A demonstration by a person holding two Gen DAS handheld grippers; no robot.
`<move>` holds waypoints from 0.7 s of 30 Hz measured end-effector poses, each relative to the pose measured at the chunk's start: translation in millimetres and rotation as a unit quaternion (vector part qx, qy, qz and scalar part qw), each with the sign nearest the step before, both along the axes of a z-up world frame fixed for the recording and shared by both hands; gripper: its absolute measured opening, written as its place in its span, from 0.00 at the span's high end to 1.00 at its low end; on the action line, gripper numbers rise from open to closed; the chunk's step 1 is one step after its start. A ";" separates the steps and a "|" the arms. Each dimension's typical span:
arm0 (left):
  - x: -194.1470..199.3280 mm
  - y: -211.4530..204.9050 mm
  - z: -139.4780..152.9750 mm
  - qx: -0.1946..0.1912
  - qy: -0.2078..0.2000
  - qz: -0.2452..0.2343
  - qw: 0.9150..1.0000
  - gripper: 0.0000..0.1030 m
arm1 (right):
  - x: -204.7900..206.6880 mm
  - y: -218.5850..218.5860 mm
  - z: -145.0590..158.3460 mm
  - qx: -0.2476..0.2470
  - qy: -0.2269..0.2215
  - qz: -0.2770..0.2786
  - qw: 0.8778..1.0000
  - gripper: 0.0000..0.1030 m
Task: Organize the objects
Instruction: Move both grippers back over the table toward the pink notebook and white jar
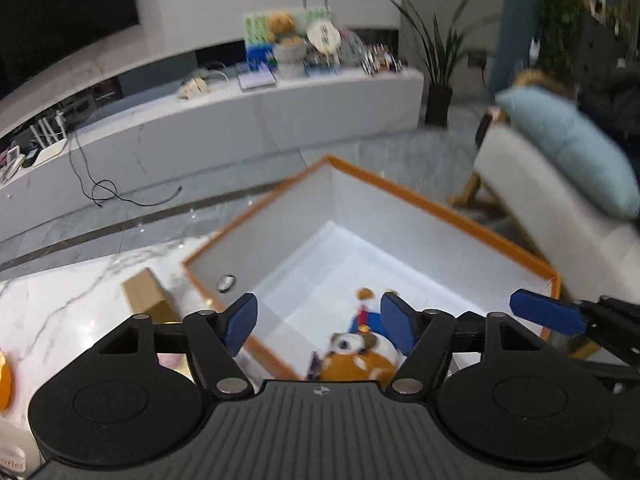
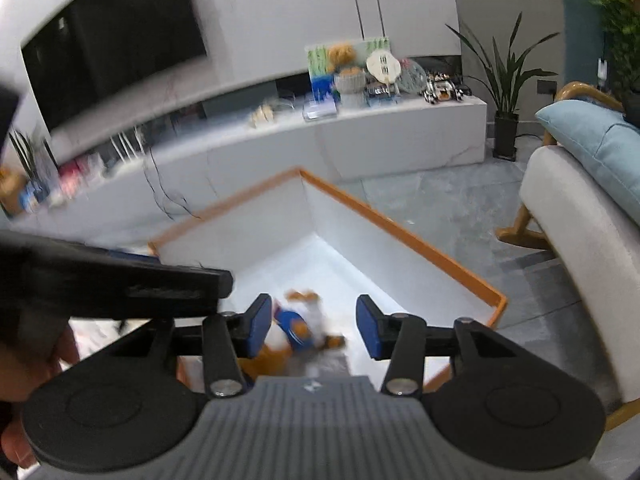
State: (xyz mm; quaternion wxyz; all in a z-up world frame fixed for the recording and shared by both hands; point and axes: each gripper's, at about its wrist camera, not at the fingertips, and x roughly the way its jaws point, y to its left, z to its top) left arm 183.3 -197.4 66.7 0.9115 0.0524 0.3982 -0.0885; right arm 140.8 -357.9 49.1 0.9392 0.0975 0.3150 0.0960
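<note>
Plush toy (image 1: 360,350) lies on the floor of a white storage box with orange rim (image 1: 436,208), set on a marble table (image 1: 60,300), as both tools hang above it. The left gripper (image 1: 318,320) and the right gripper (image 2: 312,326) each stand with jaws apart, nothing between the pads. A small cardboard box (image 1: 146,294) waits just beside the bin. With the two tools close together over the opening, a hurried pull-away could knock them together or clip the rim and shift the bin
</note>
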 end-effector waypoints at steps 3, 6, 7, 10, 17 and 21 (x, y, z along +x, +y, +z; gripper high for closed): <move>-16.2 24.9 6.7 0.001 -0.015 -0.001 1.000 0.21 | -13.2 5.7 10.8 0.012 -0.015 0.010 1.000 0.50; -34.8 49.0 6.1 0.003 -0.022 0.003 1.000 0.21 | -23.2 13.6 19.2 0.026 -0.024 0.027 0.999 0.50; -41.2 58.6 4.2 0.002 -0.022 0.005 1.000 0.21 | -26.1 15.9 21.1 0.031 -0.026 0.033 0.999 0.50; -57.6 81.2 -0.5 0.002 -0.022 0.006 1.000 0.21 | -45.0 30.7 25.9 0.035 -0.036 0.056 0.997 0.50; -91.8 118.1 -26.6 0.008 -0.028 -0.010 1.000 0.20 | -68.3 76.8 19.2 -0.019 -0.058 0.132 0.989 0.50; -105.6 132.8 -54.4 0.012 -0.020 -0.027 0.999 0.20 | -73.3 111.7 2.7 -0.081 -0.054 0.213 0.972 0.50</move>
